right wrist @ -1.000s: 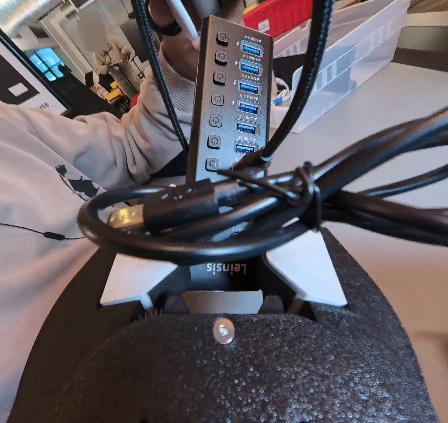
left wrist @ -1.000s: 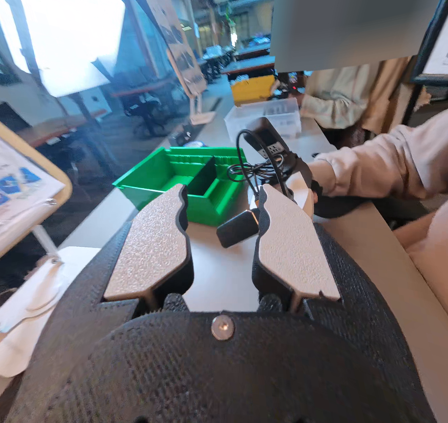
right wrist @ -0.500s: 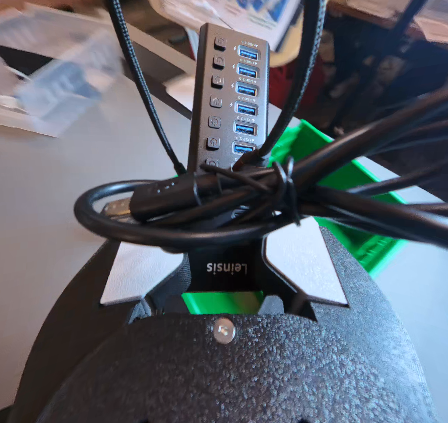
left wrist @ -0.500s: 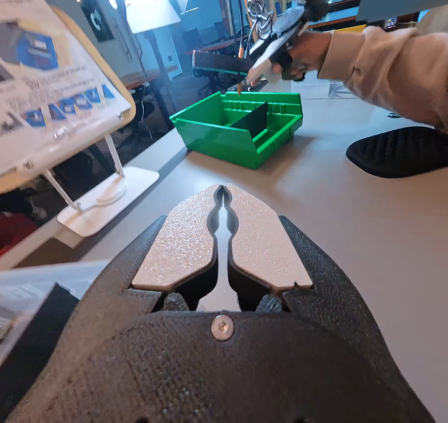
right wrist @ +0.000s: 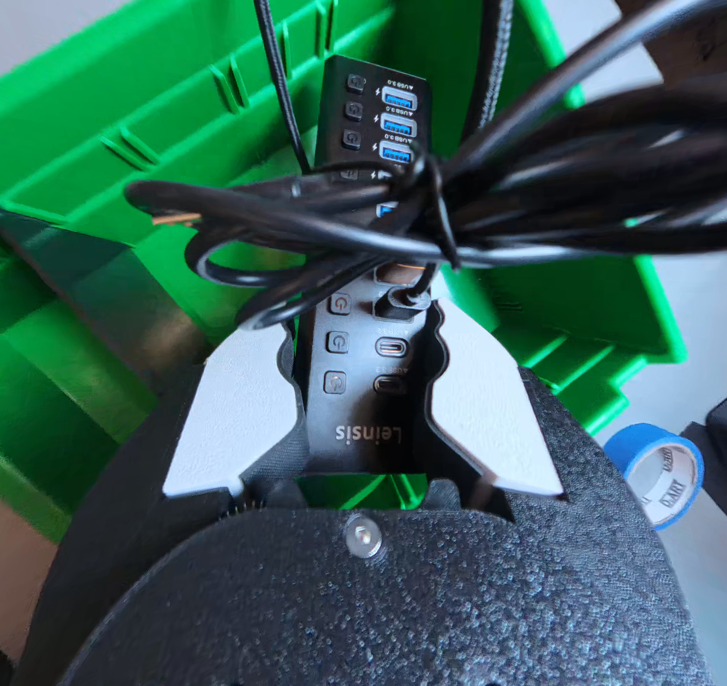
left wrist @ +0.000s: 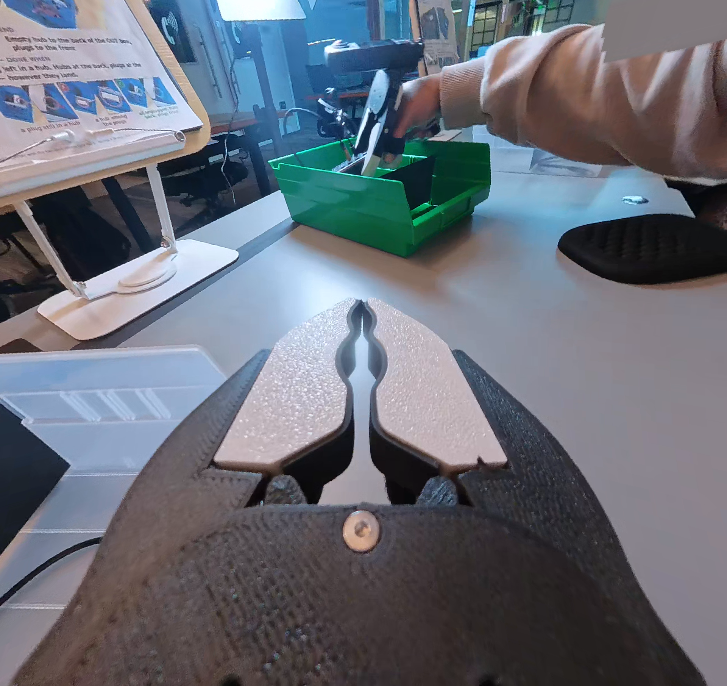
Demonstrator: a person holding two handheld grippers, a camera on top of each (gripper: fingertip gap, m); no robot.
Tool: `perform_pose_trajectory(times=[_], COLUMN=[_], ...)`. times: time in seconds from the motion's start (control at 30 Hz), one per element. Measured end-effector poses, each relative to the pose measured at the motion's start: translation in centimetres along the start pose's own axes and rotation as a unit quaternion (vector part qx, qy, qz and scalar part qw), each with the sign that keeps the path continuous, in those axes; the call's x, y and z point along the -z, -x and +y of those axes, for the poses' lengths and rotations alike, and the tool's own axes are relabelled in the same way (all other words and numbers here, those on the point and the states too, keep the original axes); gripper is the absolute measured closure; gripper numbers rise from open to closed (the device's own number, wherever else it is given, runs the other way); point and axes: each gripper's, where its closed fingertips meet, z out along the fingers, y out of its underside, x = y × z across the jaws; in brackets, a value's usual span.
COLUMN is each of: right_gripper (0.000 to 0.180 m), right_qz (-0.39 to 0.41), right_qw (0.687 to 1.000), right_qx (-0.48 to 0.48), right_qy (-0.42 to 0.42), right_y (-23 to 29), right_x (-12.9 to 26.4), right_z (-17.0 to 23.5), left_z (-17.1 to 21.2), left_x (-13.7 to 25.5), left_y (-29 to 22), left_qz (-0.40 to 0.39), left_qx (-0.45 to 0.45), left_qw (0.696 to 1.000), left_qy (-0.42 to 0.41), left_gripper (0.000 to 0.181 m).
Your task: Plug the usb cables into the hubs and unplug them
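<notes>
— Over the green bin, what do the right tongs hold?
— They're clamped on the hub; bundled cables hide its middle ports.
— And the left tongs?
— Closed, empty, above the desk.

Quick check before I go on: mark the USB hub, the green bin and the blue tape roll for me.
USB hub (right wrist: pixel 366 391): right wrist view, on its lower face between the button column and the ports.
Green bin (left wrist: pixel 354 210): left wrist view, on its near outer side wall.
Blue tape roll (right wrist: pixel 633 441): right wrist view, on its blue outer band.
</notes>
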Motion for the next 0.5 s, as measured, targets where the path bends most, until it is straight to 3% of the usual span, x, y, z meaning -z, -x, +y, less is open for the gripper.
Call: perform_pose_trajectory(times=[0.03, 0.27, 0.5], right_gripper=[0.114, 0.116, 0.12], right_qz=[0.003, 0.035, 0.126], right_qw=[1.0, 0.987, 0.985], right_qx=[0.01, 0.084, 0.08], right_qy=[0.015, 0.132, 0.085], right_y=[0.0, -0.7, -4.3], right_x=[-0.7, -3.4, 0.1], right_z=[0.1, 2.0, 0.9], left_z=[0.1, 0.4, 0.1], left_x=[0.0, 0.0, 0.3], left_y=[-0.1, 0.2, 0.9], left_qz=[0.001, -0.01, -0.025], left_qx=[-0.009, -0.015, -0.01], left_qw=[1.0, 1.0, 1.0], left_qy=[0.001, -0.002, -0.008], left_gripper=[0.18, 0.18, 0.18])
